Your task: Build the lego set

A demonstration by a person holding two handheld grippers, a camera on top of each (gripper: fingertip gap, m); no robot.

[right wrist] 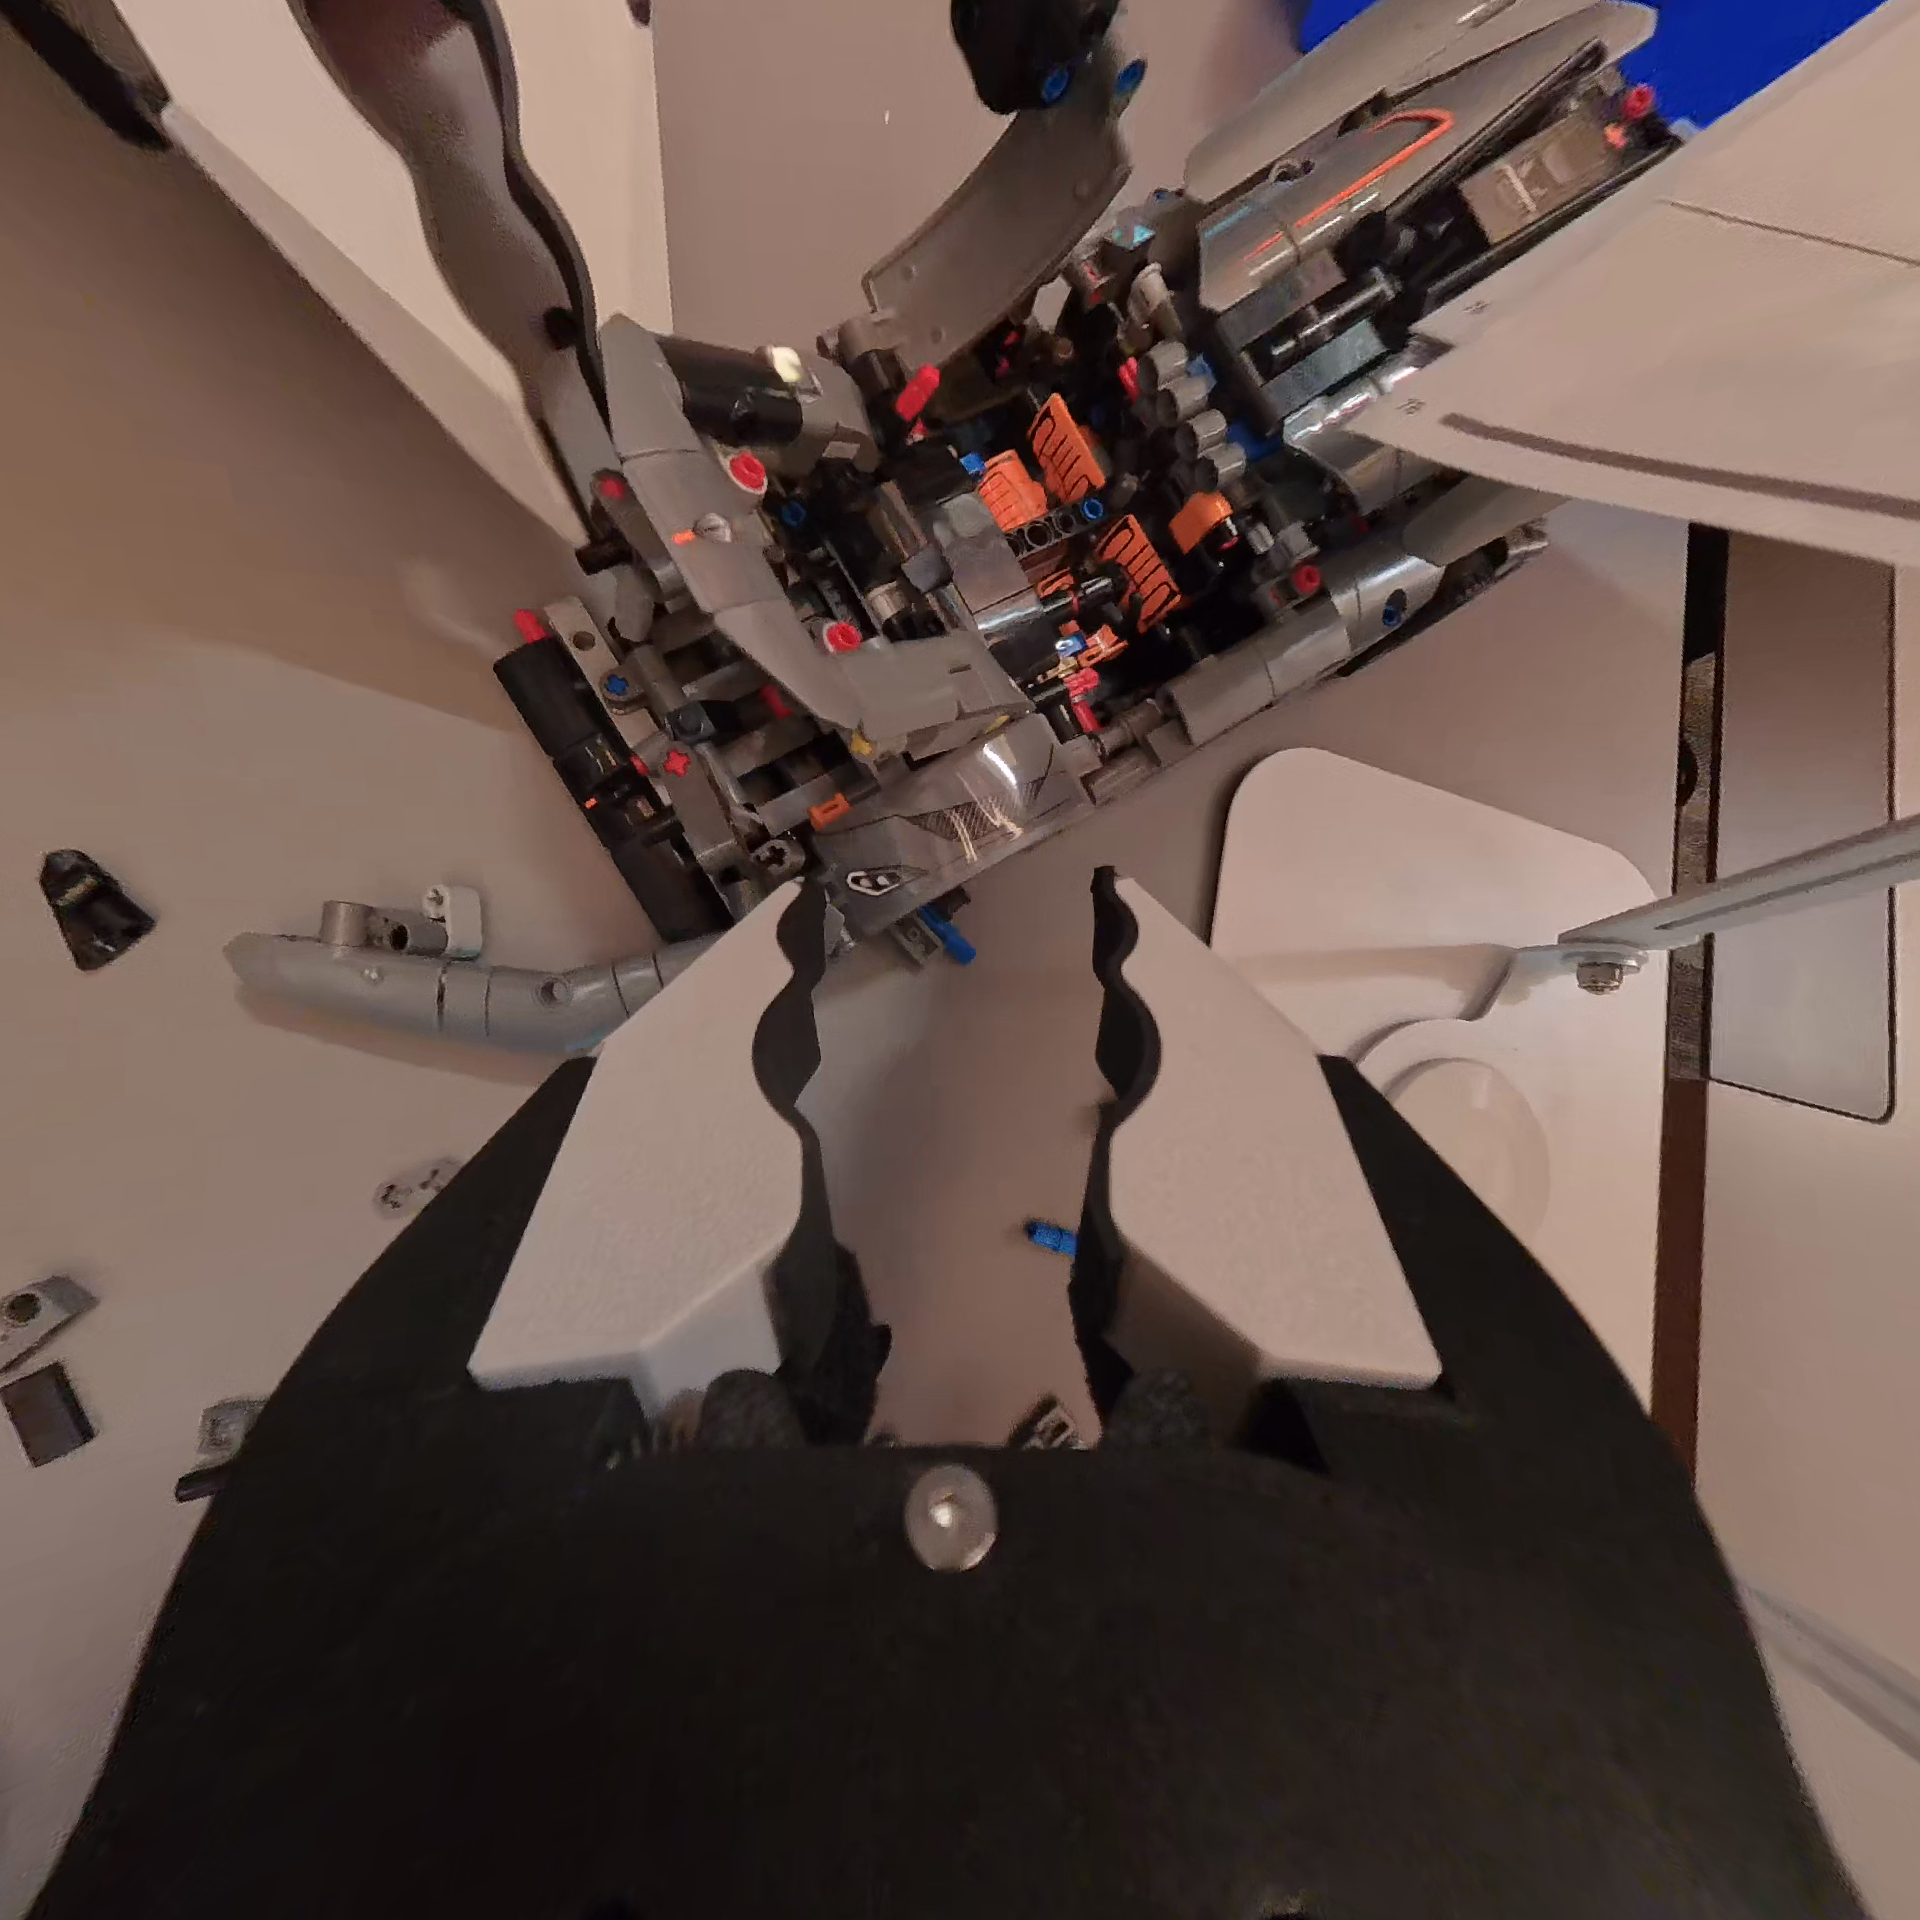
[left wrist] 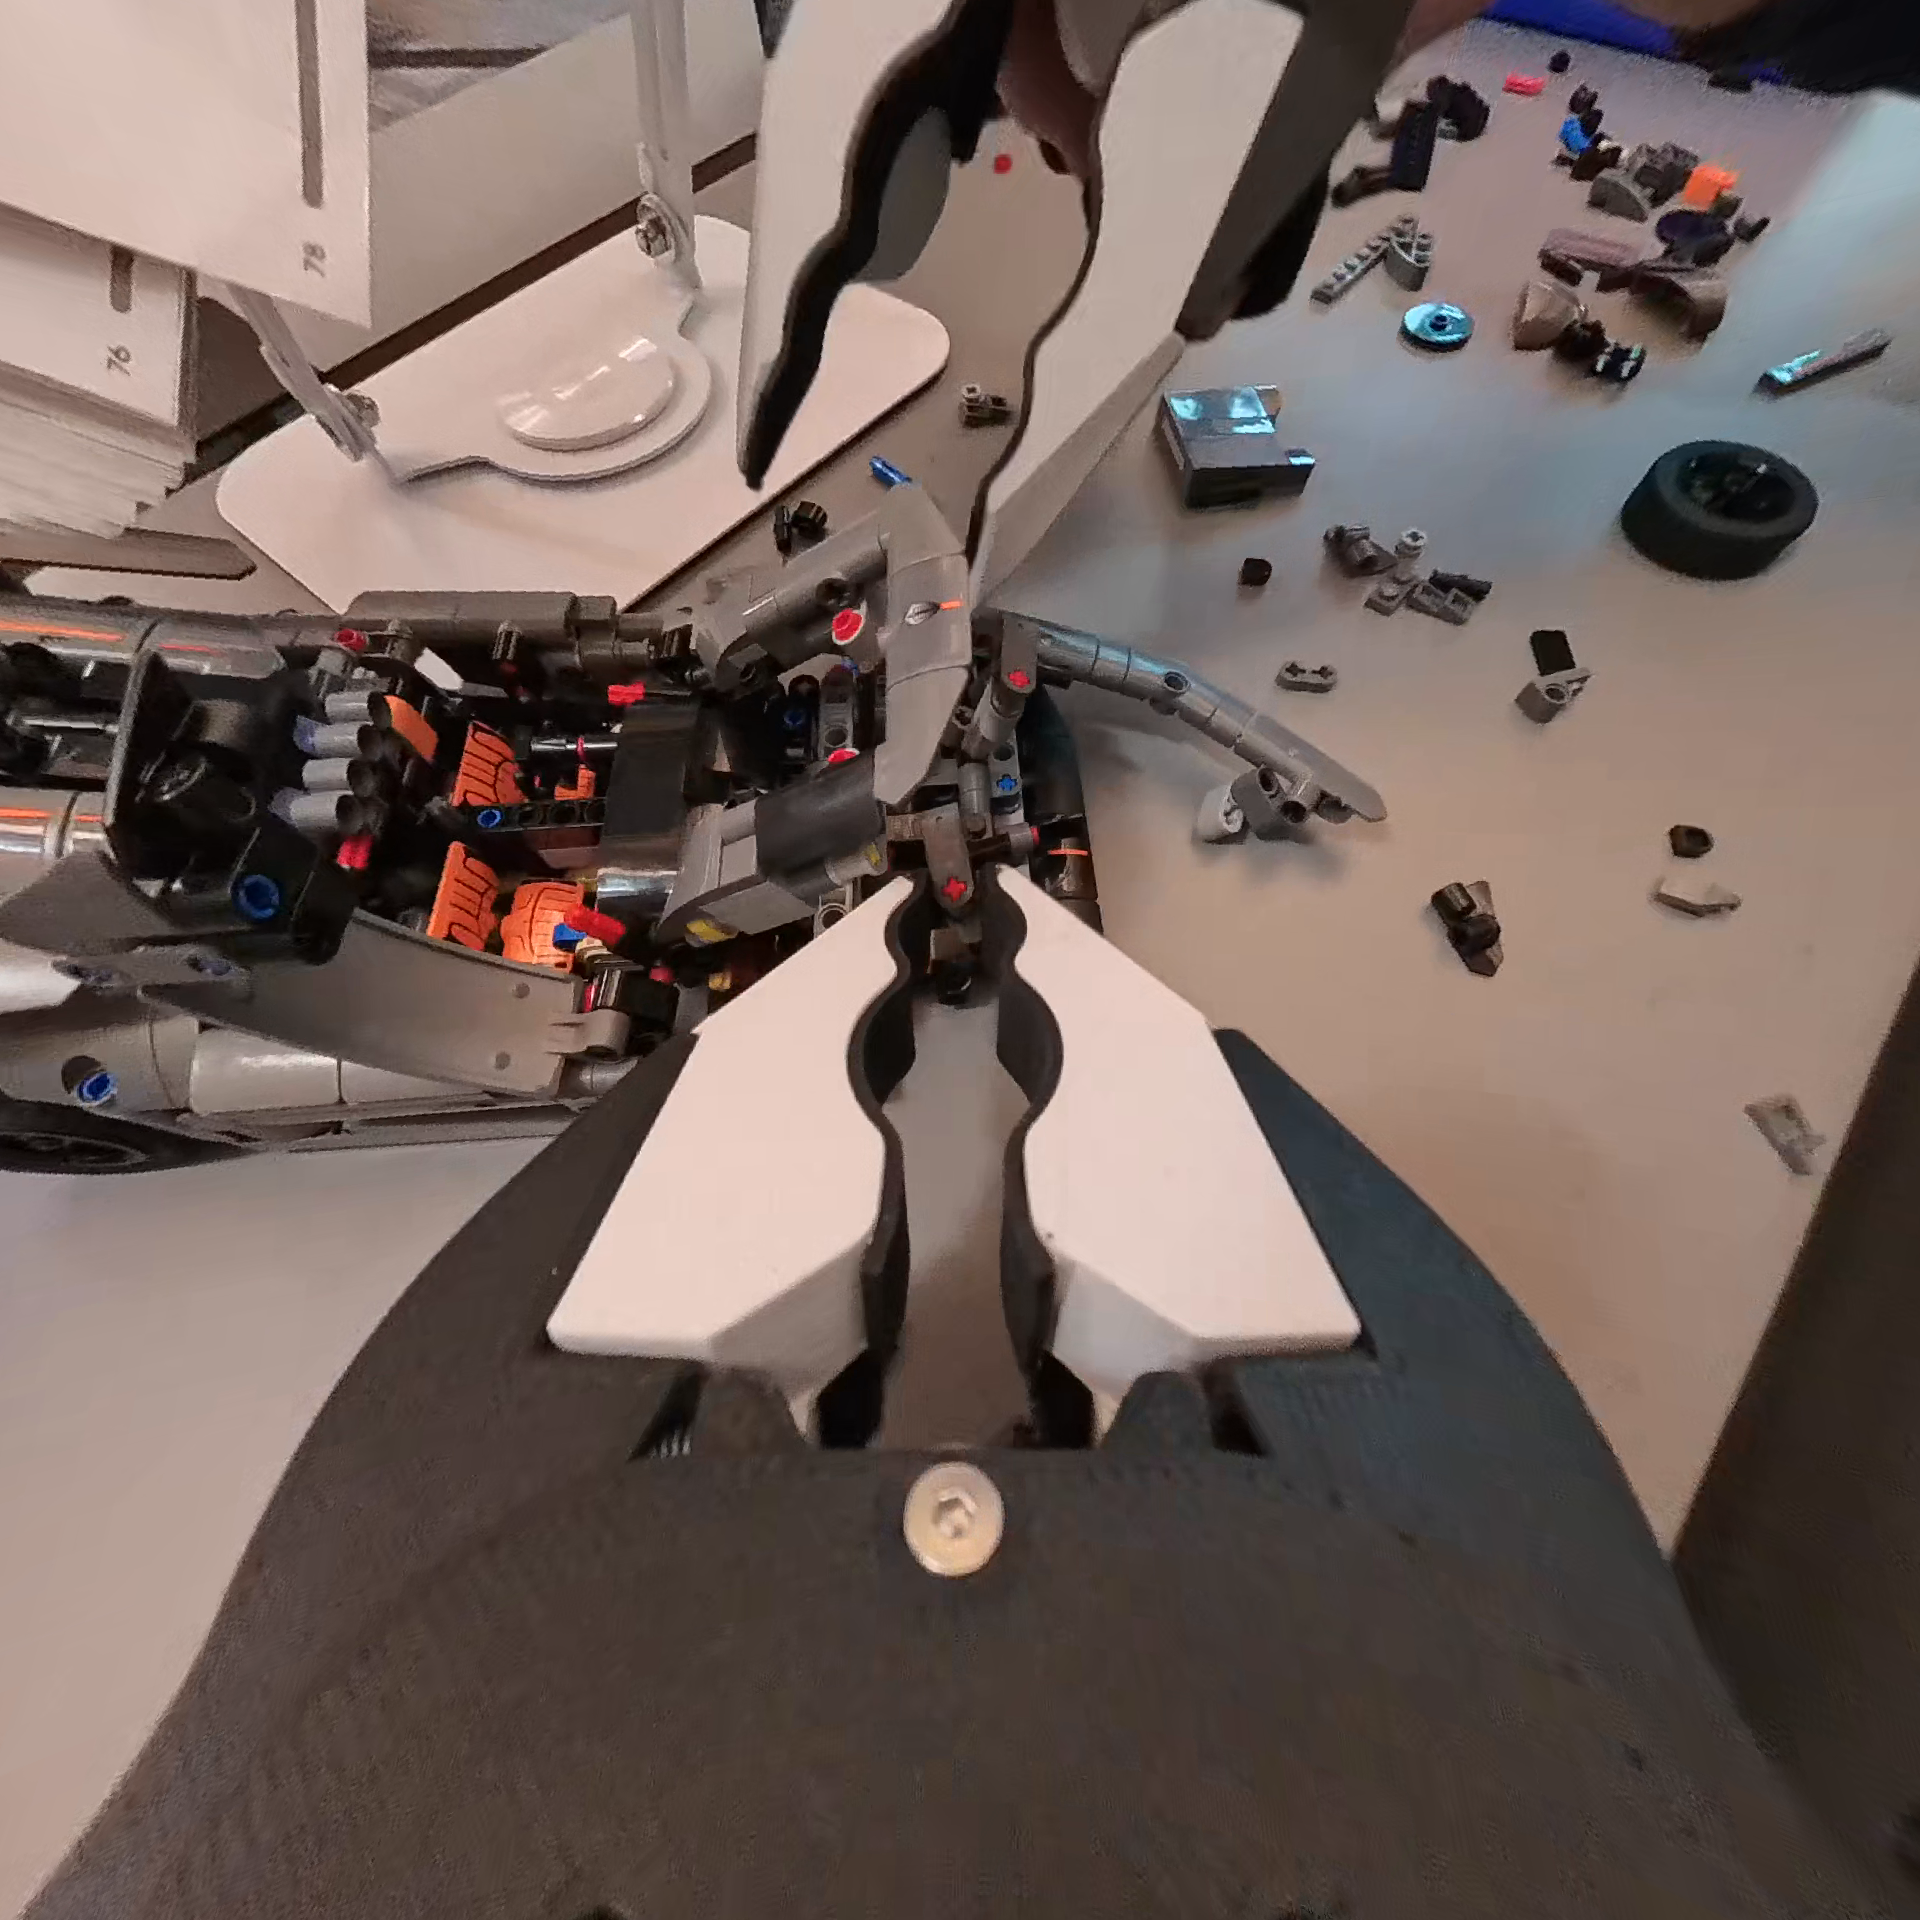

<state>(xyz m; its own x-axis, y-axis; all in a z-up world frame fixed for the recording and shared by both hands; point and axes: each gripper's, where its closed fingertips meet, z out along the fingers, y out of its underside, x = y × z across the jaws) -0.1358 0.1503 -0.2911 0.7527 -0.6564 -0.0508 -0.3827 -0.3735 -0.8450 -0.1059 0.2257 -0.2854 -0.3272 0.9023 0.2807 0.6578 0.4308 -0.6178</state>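
Note:
The half-built grey lego car, with orange seats and black inner parts, lies on the pale table. My left gripper is shut on a dark grey link with a red axle end at the car's front end. My right gripper hangs open just above and behind the car's front arch, holding nothing. In the right wrist view the car fills the middle, and the open right gripper has its tips at the car's near edge. A finger of the left gripper shows at the upper left.
A curved grey arch piece lies beside the car and also shows in the right wrist view. Loose pieces, a black tyre and a dark grey block lie on the right. A white stand base and instruction pages are behind. A blue pin lies on the table. The gap from one gripper's tips to the other's is roughly 9 cm.

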